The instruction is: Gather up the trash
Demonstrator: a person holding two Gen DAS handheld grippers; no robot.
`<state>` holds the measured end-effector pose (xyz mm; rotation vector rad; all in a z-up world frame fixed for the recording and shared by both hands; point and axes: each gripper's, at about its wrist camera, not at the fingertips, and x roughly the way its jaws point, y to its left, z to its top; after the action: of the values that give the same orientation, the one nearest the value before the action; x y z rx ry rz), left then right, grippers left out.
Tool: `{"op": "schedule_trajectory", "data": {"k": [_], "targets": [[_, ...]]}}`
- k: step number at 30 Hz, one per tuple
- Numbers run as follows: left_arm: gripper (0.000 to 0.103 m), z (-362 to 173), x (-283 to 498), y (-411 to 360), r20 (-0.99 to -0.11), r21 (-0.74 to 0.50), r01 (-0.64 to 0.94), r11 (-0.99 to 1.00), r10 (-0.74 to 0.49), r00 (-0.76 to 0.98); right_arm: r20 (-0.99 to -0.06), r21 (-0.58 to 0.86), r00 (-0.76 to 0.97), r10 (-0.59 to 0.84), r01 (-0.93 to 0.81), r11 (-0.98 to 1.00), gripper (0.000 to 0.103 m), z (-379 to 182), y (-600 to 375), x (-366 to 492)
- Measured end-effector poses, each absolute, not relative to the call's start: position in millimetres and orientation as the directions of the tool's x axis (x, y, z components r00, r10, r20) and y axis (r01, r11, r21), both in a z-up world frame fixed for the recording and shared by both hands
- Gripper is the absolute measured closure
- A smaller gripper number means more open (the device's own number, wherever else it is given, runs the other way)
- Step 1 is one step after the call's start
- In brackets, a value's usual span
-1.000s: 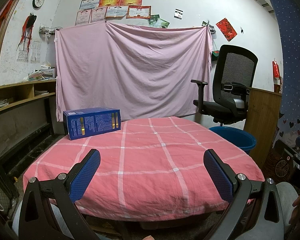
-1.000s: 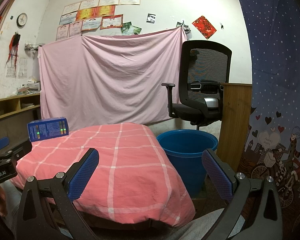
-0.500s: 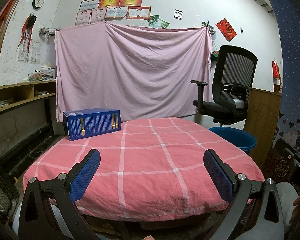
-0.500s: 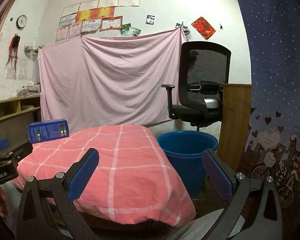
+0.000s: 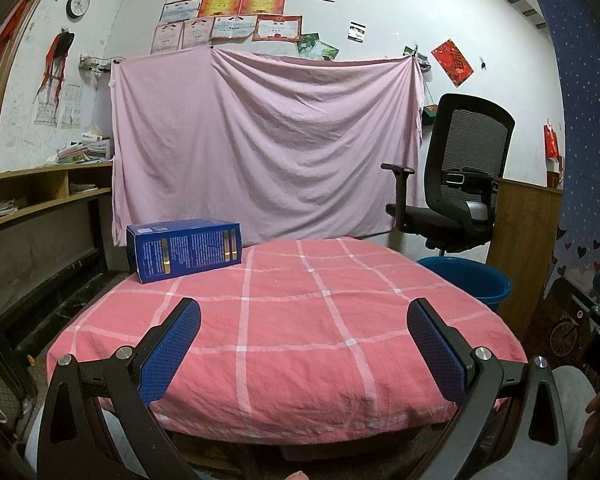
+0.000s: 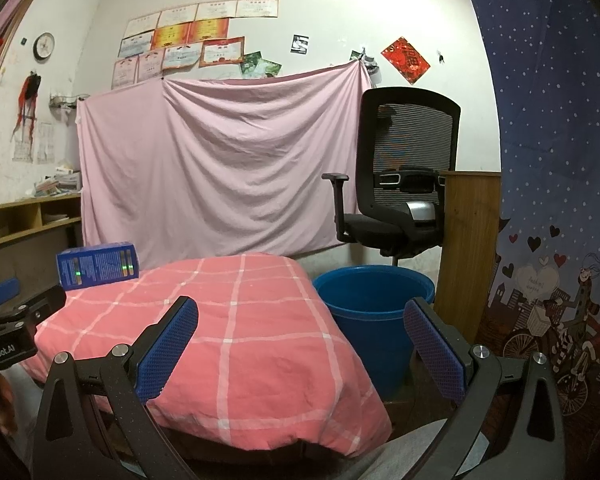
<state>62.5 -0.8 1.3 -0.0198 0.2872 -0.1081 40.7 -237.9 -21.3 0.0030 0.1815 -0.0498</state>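
A blue cardboard box (image 5: 184, 249) lies on its side at the far left corner of a table under a pink checked cloth (image 5: 300, 320); the right wrist view shows the same box (image 6: 98, 264) at the table's far left. A blue plastic bucket (image 6: 374, 312) stands on the floor just right of the table, its rim (image 5: 466, 276) showing past the cloth. My left gripper (image 5: 304, 340) hangs open over the table's near edge, well short of the box, holding nothing. My right gripper (image 6: 300, 340) is open too, over the table's right corner beside the bucket.
A black office chair (image 5: 456, 196) stands behind the bucket, beside a wooden panel (image 6: 466, 248). A pink sheet (image 5: 268, 144) hangs on the back wall. Wooden shelves (image 5: 32, 200) run along the left. A person's grey-clad knees (image 5: 568, 412) are just below the grippers.
The right gripper's view has tilted slightly downward, so chair and sheet sit higher in frame. The left gripper and the box have not moved.
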Motion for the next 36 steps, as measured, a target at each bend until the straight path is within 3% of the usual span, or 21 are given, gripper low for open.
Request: {"op": "schedule_trajectory", "data": {"k": [36], "targets": [[0.002, -1.1, 64.6, -2.4, -0.310, -0.027, 0.110, 0.994, -0.113, 0.944, -0.188, -0.002, 0.981, -0.047, 0.047, 0.999, 0.000, -21.4, -237.2, 41.9]]}}
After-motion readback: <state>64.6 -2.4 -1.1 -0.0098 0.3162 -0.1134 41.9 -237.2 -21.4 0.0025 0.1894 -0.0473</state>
